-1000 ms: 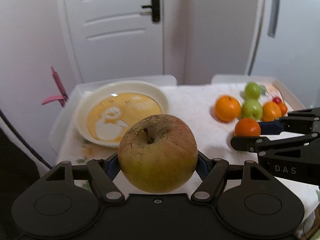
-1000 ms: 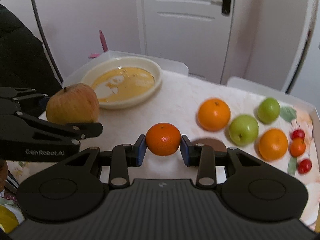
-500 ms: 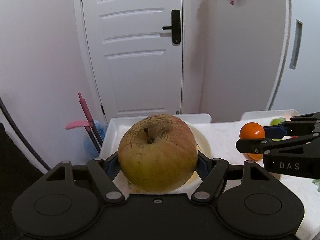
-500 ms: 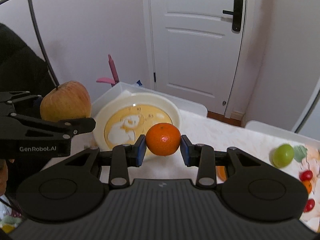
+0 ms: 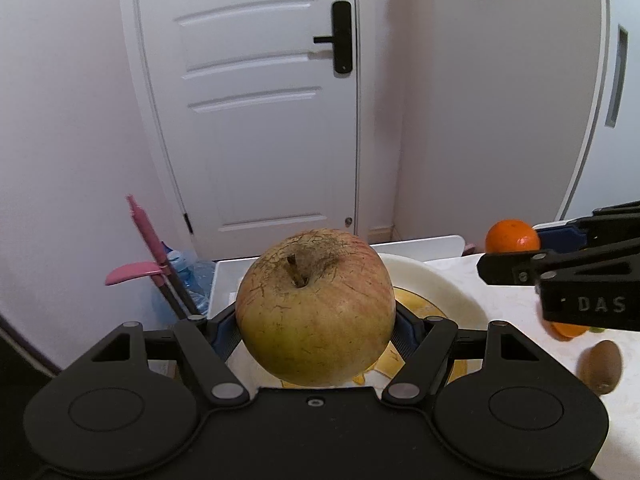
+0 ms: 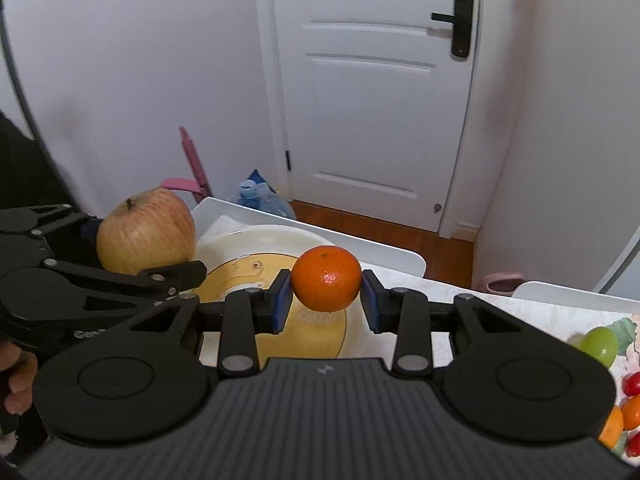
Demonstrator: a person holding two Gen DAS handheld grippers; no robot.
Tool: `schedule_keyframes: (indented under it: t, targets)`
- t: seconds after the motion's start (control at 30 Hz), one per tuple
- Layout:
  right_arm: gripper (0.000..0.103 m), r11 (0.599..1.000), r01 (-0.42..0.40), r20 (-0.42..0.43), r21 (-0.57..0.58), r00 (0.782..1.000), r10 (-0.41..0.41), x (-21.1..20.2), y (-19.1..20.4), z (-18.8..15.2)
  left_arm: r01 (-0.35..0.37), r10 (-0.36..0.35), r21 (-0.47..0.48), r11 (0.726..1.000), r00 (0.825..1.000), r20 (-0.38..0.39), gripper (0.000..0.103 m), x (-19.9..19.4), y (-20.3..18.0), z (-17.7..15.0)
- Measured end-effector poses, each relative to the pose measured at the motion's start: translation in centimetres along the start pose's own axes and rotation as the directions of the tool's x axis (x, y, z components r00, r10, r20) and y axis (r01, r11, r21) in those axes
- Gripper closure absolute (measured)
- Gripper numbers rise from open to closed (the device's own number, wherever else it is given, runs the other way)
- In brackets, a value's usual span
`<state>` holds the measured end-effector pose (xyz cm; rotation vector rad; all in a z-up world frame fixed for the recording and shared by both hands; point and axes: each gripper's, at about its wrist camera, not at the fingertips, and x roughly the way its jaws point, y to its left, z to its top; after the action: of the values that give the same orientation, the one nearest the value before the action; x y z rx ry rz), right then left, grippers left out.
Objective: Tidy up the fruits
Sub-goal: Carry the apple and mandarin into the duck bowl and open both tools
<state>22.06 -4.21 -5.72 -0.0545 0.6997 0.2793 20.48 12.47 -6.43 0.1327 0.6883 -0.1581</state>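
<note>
My left gripper is shut on a large yellow-red apple and holds it above the near rim of a white plate with a yellow centre. My right gripper is shut on a small orange mandarin and holds it over the same plate. The apple also shows in the right wrist view, left of the mandarin. The mandarin also shows in the left wrist view, at the right.
A kiwi and an orange lie on the white tablecloth at the right. A green fruit, cherry tomatoes and an orange lie at the far right. A white door and pink tool stand behind.
Both grippers have risen and moved toward the plate with their fruit. The loose fruit on the cloth has slid to the right edge of both views.
</note>
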Motion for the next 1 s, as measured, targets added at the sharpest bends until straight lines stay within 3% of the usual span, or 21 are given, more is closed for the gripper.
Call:
schedule_keyframes:
  t: [0.37, 0.77, 0.8, 0.9, 1.0]
  targets:
    - [0.052, 0.994, 0.081, -0.04, 0.072, 0.996, -0.078, 2.4, -0.3, -0.7, 0.025, -0.021, 0.091, 0.996, 0.999, -0.04, 0.026, 6.6, -1.2, -0.5]
    - [0.052, 0.987, 0.12, -0.083, 0.105, 0.99, -0.111, 2.5, -1.6, -1.8, 0.002, 0.007, 0.128, 0.992, 0.998, -0.069, 0.026, 9.7, -2.5, -0.9]
    - [0.052, 0.987, 0.12, -0.083, 0.106, 0.99, -0.111, 2.4, -1.7, -1.8, 0.002, 0.006, 0.129, 0.992, 0.998, -0.062, 0.025, 9.5, -2.5, -0.9]
    - [0.052, 0.988, 0.115, -0.082, 0.106, 0.991, -0.106, 2.3, -1.9, -1.4, -0.018, 0.022, 0.148, 0.989, 1.0, -0.021, 0.0, 8.7, -2.5, -0.2]
    - [0.052, 0.99, 0.103, -0.077, 0.099, 0.992, -0.095, 2.2, -2.1, -0.9, -0.011, 0.015, 0.132, 0.991, 0.999, -0.032, 0.0, 7.8, -2.2, -0.1]
